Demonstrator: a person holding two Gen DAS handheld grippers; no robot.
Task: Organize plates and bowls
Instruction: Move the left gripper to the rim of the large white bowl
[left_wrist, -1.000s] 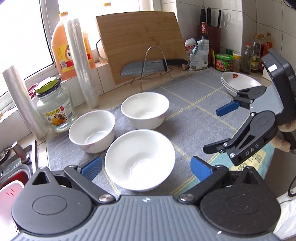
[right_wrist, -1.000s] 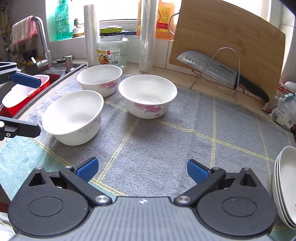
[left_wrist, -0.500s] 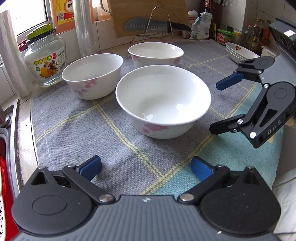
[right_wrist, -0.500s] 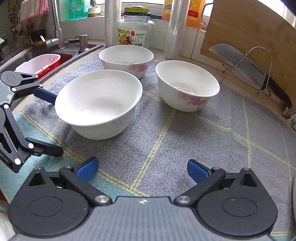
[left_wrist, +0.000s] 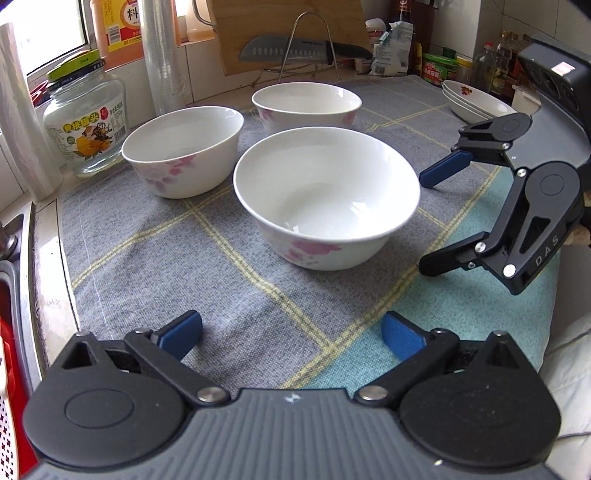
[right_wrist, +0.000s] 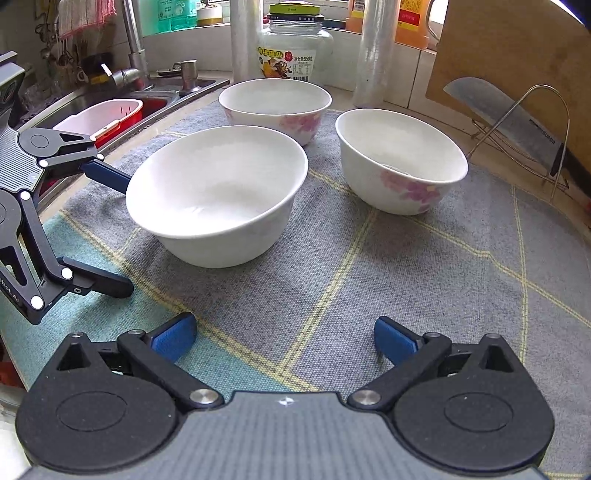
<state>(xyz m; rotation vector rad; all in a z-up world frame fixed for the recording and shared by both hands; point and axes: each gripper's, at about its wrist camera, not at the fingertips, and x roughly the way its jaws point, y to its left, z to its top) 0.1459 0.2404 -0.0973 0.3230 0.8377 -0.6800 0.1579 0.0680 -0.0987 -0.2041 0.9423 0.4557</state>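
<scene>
Three white bowls with pink flowers stand on a grey checked cloth. The nearest bowl sits between my two grippers. Behind it are a left bowl and a far bowl. My left gripper is open and empty, low over the cloth just short of the nearest bowl. My right gripper is also open and empty, at that bowl's right side. A stack of white plates lies at the far right.
A glass jar, two film rolls and an oil bottle line the windowsill side. A cleaver on a wire stand leans by a cutting board. A sink with a red basket lies to the left. Bottles and packets crowd the back right.
Both grippers have dropped low and moved in toward the nearest bowl, now flanking it from either side. The bowls have not moved.
</scene>
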